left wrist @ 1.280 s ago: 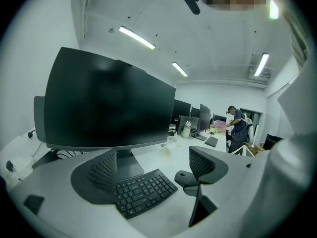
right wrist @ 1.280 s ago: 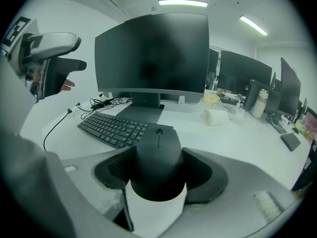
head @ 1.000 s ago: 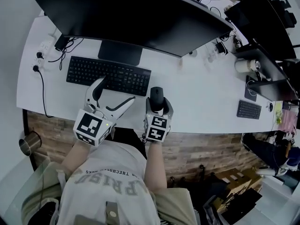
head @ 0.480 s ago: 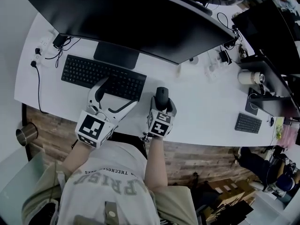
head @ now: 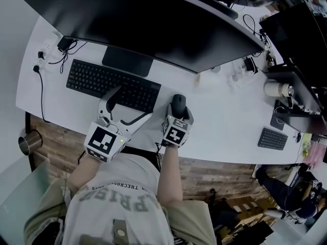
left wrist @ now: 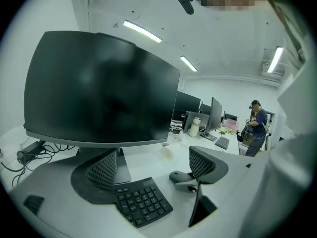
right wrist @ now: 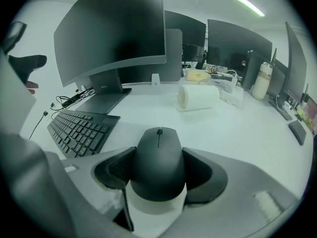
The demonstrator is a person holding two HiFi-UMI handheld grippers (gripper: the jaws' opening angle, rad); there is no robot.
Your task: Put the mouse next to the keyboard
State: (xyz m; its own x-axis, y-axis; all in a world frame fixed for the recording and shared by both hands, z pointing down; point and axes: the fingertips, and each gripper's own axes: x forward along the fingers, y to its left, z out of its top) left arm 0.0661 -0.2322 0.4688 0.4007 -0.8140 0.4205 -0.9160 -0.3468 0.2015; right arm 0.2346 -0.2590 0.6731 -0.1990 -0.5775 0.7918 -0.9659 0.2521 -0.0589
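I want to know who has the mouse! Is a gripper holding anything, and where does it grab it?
The right gripper holds the black mouse, jaws pressed on its two sides. The left gripper holds nothing; its jaws stand open.

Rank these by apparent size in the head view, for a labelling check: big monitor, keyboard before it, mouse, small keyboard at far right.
1. monitor
2. keyboard
3. small keyboard and mouse: too close to rank; the right gripper covers part of the mouse.
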